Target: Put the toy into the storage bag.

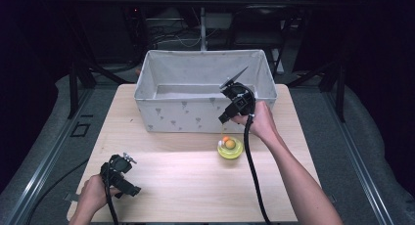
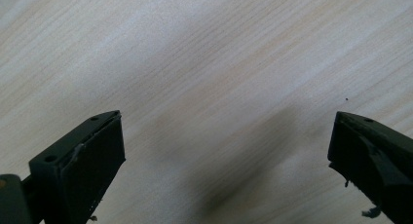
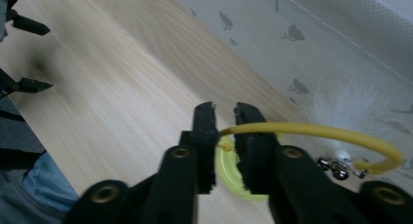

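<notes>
A pale wooden table [image 1: 195, 181] with fine straight grain holds a big grey cloth box [image 1: 171, 112] printed with small dark shapes. The box stands at the far side of the table. Just in front of its right end sits a small round yellow ring toy [image 1: 230, 149] with an orange ball in the middle.

In the right gripper view, the toy is a thin, smooth yellow hoop [image 3: 341, 134] with a soft white feather [image 3: 350, 107] and a small shiny metal bell [image 3: 338, 168] on it. The right gripper [image 3: 225, 118] has its two black jaws clenched on the thin hoop, close together. In the high view, the right hand [image 1: 262, 120] holds this gripper tilted down toward the toy, right beside the box wall.

The left gripper [image 2: 226, 136] is near the left corner of the table, close to the person. Its flat black jaws stand wide apart with only bare wood between them. The left hand [image 1: 93, 195] holds it low over the table.
</notes>
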A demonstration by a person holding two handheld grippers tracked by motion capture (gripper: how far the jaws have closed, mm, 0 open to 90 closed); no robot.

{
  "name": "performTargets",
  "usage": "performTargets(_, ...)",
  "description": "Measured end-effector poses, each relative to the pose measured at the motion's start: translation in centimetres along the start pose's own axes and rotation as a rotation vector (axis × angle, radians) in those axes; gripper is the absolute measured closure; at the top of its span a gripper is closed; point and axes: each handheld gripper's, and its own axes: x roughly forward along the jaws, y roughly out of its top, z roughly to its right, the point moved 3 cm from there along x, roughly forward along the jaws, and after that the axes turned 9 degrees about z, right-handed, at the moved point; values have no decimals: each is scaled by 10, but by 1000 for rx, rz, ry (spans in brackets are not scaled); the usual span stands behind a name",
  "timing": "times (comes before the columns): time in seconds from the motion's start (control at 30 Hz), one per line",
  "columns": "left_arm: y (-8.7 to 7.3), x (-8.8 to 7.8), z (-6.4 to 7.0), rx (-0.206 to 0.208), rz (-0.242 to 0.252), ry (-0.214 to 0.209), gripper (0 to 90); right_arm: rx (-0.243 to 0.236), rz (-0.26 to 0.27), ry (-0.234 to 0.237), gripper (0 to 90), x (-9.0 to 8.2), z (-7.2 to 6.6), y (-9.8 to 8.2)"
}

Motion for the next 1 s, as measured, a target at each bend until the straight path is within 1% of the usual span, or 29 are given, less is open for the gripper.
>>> performTargets(0.03, 0, 1, -1, 3, -9, -1, 7, -10, -7, -3, 868, -1, -3, 2)
performTargets(0.07, 0, 1, -1, 2, -15, -3, 7, -10, -7, -3, 868, -1, -3, 2)
performTargets(0.17, 1, -1, 0, -12, -3, -5, 13, -24, -14, 3, 877, 2, -7, 3)
performTargets(0.2, 1, -2, 0, 0, -1, -2, 13, -27, -16, -8, 878, 2, -8, 4)
performTargets(0.23, 1, -2, 1, -6, 5, 1, 14, -28, -21, -14, 879, 1, -9, 5)
performTargets(0.3, 1, -2, 1, 1, 6, -1, 15, -39, -17, 2, 881, 2, -11, 2)
performTargets(0.33, 1, -2, 1, -4, 11, -3, 15, -39, -17, 2, 881, 2, -11, 2)
performTargets(0.47, 2, -2, 2, -3, 12, -9, 13, -55, -22, -14, 883, -5, -13, 0)
performTargets(0.53, 2, -3, 2, -6, 29, -7, 13, -63, -12, -9, 884, -10, -13, -1)
performTargets(0.6, 2, -3, 3, -5, 28, -11, 22, -77, -19, -6, 884, -12, -14, -2)
performTargets(0.63, 2, -3, 3, -10, 30, -13, 36, -74, -20, 0, 884, -12, -15, -3)
performTargets(0.67, 2, -3, 3, -6, 26, -14, 45, -88, -22, 0, 884, -13, -16, -3)
performTargets(0.7, 2, -3, 4, -12, 31, -15, 50, -84, -12, 6, 885, -14, -17, -4)
performTargets(0.77, 2, -3, 5, -8, 33, -10, 55, -106, -19, 4, 885, -16, -18, -3)
performTargets(0.87, 2, -5, 7, -21, 48, -6, 51, -113, -14, 11, 885, -20, -19, -2)
performTargets(0.9, 3, -6, 7, -19, 44, -8, 50, -110, -3, 10, 885, -21, -20, -2)
performTargets(1.0, 2, -6, 9, -7, 47, -12, 42, -129, -19, 10, 885, -25, -22, -2)
